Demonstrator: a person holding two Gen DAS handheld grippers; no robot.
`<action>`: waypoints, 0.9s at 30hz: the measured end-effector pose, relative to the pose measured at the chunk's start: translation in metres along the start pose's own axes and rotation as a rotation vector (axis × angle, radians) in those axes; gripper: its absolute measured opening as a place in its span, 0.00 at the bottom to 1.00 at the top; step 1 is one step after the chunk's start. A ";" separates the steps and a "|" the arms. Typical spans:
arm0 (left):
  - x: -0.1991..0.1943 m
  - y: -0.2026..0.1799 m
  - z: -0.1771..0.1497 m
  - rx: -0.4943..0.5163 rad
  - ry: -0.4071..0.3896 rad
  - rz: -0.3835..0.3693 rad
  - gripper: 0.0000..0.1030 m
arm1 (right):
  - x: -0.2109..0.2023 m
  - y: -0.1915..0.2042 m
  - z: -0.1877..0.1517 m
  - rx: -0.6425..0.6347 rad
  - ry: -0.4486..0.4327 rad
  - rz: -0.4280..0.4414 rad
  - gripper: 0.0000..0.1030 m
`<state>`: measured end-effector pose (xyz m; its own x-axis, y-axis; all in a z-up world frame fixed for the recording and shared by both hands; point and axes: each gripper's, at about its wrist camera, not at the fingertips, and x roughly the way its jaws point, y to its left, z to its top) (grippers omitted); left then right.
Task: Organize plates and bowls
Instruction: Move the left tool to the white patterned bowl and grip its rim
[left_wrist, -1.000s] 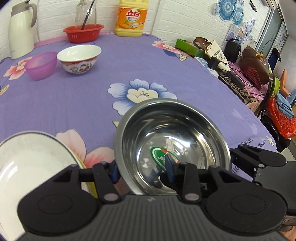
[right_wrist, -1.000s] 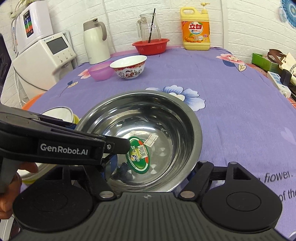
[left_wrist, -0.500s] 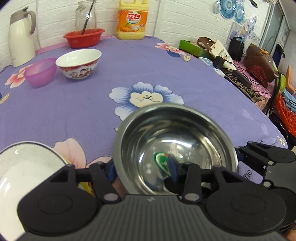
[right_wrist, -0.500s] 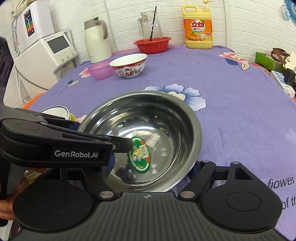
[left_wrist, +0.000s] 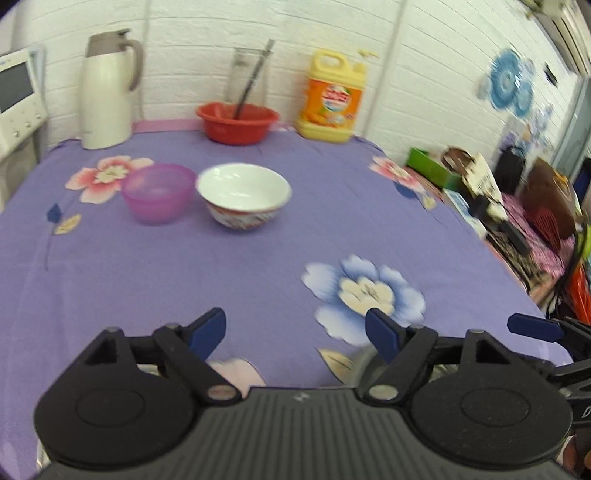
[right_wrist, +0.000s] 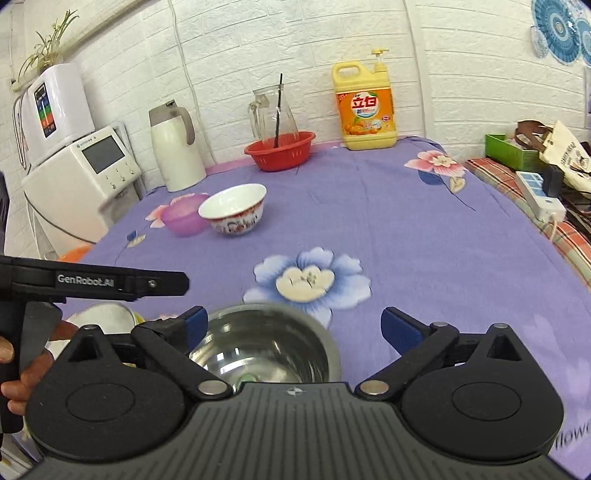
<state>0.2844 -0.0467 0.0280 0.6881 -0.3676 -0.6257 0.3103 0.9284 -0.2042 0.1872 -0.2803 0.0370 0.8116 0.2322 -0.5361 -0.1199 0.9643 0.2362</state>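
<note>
A steel bowl (right_wrist: 266, 347) sits on the purple flowered cloth at the near edge, below my right gripper (right_wrist: 295, 328), which is open and empty above it. My left gripper (left_wrist: 295, 330) is open and empty, raised over the cloth; only a sliver of the steel bowl's rim (left_wrist: 356, 363) shows under it. A white patterned bowl (left_wrist: 243, 197) and a purple plastic bowl (left_wrist: 159, 192) stand side by side toward the back left. A white plate (right_wrist: 105, 314) lies left of the steel bowl, mostly hidden by the left gripper.
A red basin (left_wrist: 236, 122) with a glass jug, a white thermos (left_wrist: 105, 88) and a yellow detergent bottle (left_wrist: 334, 101) line the back wall. A cluttered side table (left_wrist: 517, 214) is at the right. A white appliance (right_wrist: 77, 173) stands at the left.
The left gripper has let go of the steel bowl's rim, opened and risen. Both grippers have pulled back and tilted up, so the bowl now sits low in view.
</note>
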 end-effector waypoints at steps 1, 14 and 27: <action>0.001 0.007 0.006 -0.015 -0.002 0.007 0.76 | 0.004 0.000 0.008 0.000 0.005 0.015 1.00; 0.059 0.084 0.088 -0.159 -0.039 0.066 0.97 | 0.097 0.031 0.096 -0.279 0.062 0.090 1.00; 0.136 0.125 0.097 -0.501 0.117 -0.050 0.89 | 0.228 0.028 0.132 -0.296 0.200 0.090 1.00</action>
<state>0.4802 0.0142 -0.0094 0.5932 -0.4304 -0.6803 -0.0315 0.8320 -0.5538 0.4445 -0.2170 0.0282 0.6657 0.3097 -0.6789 -0.3698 0.9271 0.0603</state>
